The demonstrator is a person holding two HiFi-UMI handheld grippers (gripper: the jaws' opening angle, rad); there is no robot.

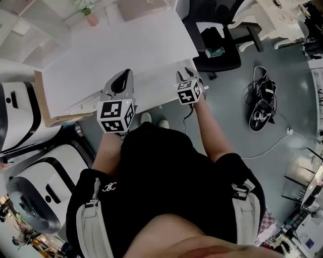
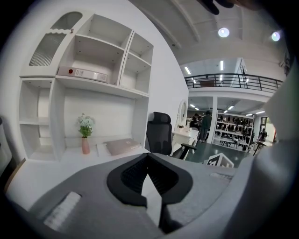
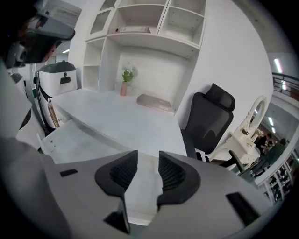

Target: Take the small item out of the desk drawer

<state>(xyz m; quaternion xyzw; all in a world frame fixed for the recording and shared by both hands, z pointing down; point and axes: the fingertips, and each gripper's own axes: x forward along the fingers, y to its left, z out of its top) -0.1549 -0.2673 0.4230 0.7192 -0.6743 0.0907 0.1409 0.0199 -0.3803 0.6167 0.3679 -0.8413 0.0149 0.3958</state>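
Observation:
A white desk [image 1: 126, 45] stands in front of me with its drawer [image 1: 154, 90] pulled out below the front edge. The drawer's pale inside [image 3: 70, 140] shows at the left of the right gripper view, and I see no small item in it. My right gripper [image 1: 186, 74] hovers over the drawer's right part, jaws open and nothing between the ribbed pads [image 3: 170, 172]. My left gripper [image 1: 127, 73] is held over the drawer's left part. Its tips [image 2: 148, 158] meet, shut on nothing.
A black office chair [image 1: 217, 45] stands to the right of the desk. At the back of the desk are a pink vase with flowers [image 1: 90, 15], a pinkish flat book [image 3: 154, 102] and white shelves [image 2: 93, 56]. White machines [image 1: 20, 116] stand at the left, cables [image 1: 262, 101] on the floor.

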